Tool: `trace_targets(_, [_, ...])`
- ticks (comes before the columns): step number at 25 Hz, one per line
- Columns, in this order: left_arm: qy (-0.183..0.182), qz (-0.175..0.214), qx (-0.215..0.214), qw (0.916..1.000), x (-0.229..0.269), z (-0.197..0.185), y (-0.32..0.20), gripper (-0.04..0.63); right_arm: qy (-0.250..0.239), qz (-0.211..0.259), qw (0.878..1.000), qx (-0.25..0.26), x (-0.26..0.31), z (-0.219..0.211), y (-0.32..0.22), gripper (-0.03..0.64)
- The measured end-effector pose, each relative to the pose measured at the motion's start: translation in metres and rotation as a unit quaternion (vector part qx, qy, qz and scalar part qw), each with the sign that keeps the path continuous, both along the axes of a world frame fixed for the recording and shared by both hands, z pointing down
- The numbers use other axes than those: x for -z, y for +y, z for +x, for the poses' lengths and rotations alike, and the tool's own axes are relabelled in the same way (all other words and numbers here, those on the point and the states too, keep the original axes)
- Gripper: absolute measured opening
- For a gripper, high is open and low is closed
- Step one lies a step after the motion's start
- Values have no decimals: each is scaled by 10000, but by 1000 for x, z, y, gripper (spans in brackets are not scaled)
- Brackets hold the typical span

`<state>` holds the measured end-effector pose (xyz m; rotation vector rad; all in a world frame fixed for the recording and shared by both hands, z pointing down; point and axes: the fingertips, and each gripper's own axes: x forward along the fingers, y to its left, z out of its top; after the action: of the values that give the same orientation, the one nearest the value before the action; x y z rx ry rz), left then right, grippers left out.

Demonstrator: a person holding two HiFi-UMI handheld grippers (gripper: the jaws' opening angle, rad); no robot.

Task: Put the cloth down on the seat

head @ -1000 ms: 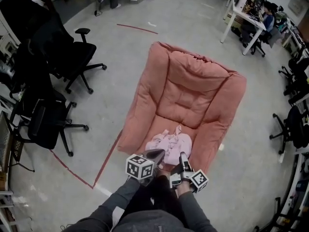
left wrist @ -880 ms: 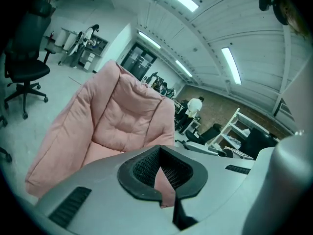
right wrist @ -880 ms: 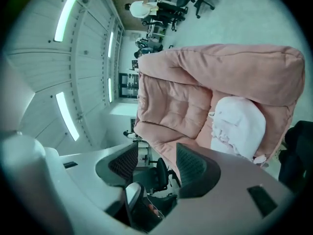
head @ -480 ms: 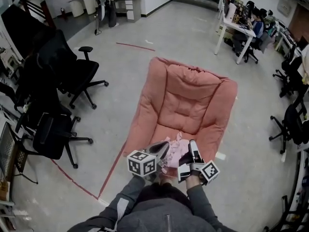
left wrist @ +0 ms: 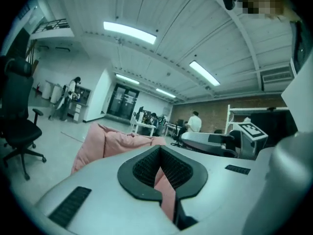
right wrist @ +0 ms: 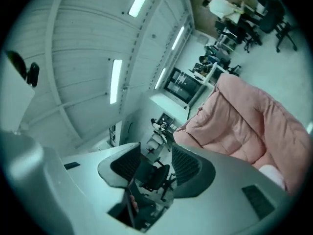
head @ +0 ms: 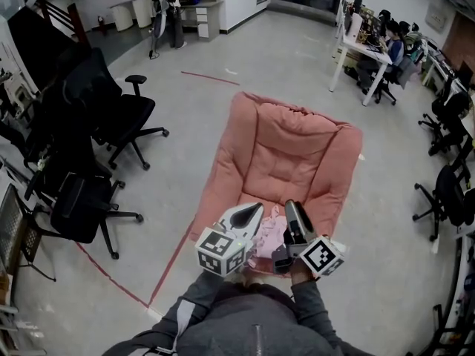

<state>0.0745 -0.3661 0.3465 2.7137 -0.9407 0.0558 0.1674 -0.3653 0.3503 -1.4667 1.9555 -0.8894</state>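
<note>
1. Cloth of pale pink, crumpled fabric lies on the front half of the seat of the salmon-pink padded lounge chair, just below the crease where seat meets backrest.
2. Only a strip of it shows in the head view, between the two grippers. That strip runs from the backrest side toward the seat's front edge, and a small fold at its far end points at the backrest. The rest is hidden behind the grippers, so the heap's true long axis cannot be told.
3. Neither gripper touches the cloth, and none of it hangs from either.
4. The left gripper hovers over the cloth's left side. In its own view the left gripper has its black ribbed pads meeting at the tips, with nothing clamped. A narrow slit behind the tips shows pink, chair or cloth I cannot tell.
5. The right gripper hovers over the cloth's right side. In its own view the right gripper has its jaws standing wide apart and empty, though they have just been closing a little.
6. Grey sleeves lead up to both tools from the bottom edge.
7. A red tape line crosses the grey floor left of the lounge chair.
8. Black office chairs stand well apart at the left.
9. A white desk stands far off at the upper right.
</note>
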Motion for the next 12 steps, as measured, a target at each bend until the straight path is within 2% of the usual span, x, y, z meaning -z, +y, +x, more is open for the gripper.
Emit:
trace_targets(2, [-78,108,82,9999,2,-1,1,6,745,51,9972,74,7,-10,1,113])
trace_targets(5, [-102,88,157,9998,0,-1,3,6,1551,92,9876,218,12,-21,4,57])
trace_targets(8, [-116,109,213,9996,0,-1,4,6,2032,247,9782,348,18,-31,5,37])
trace_targets(12, [-125,116,236,9996,-3,0,9,6,2373,382,9697,427,22,-40,10,27])
